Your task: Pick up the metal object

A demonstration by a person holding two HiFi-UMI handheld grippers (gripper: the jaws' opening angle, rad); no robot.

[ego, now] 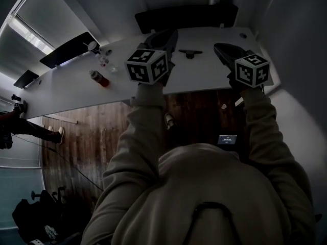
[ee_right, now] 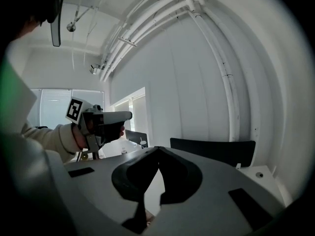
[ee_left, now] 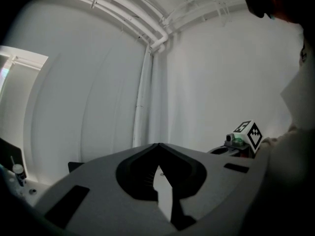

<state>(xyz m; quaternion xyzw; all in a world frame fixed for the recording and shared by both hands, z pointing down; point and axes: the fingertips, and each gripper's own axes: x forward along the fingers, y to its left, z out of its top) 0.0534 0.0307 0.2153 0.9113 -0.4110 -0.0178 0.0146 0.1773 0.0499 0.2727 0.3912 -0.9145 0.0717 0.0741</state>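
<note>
A small dark metal object [ego: 190,52] lies on the white table [ego: 76,86], between my two grippers and slightly beyond them. My left gripper [ego: 166,34] is held above the table's near edge, left of the object, jaw tips together with nothing in them. My right gripper [ego: 218,47] hangs to the object's right, also shut and empty. Both gripper views look up at a white wall, so the object is hidden there. In the left gripper view the left gripper [ee_left: 158,145] has its tips touching. In the right gripper view the right gripper [ee_right: 158,148] looks the same.
A red bottle [ego: 99,78] and some small bottles [ego: 102,55] stand on the table's left part. Black chairs [ego: 186,17] sit behind the table, and one [ego: 69,50] is at the left. Wooden floor [ego: 92,137] lies below the near edge.
</note>
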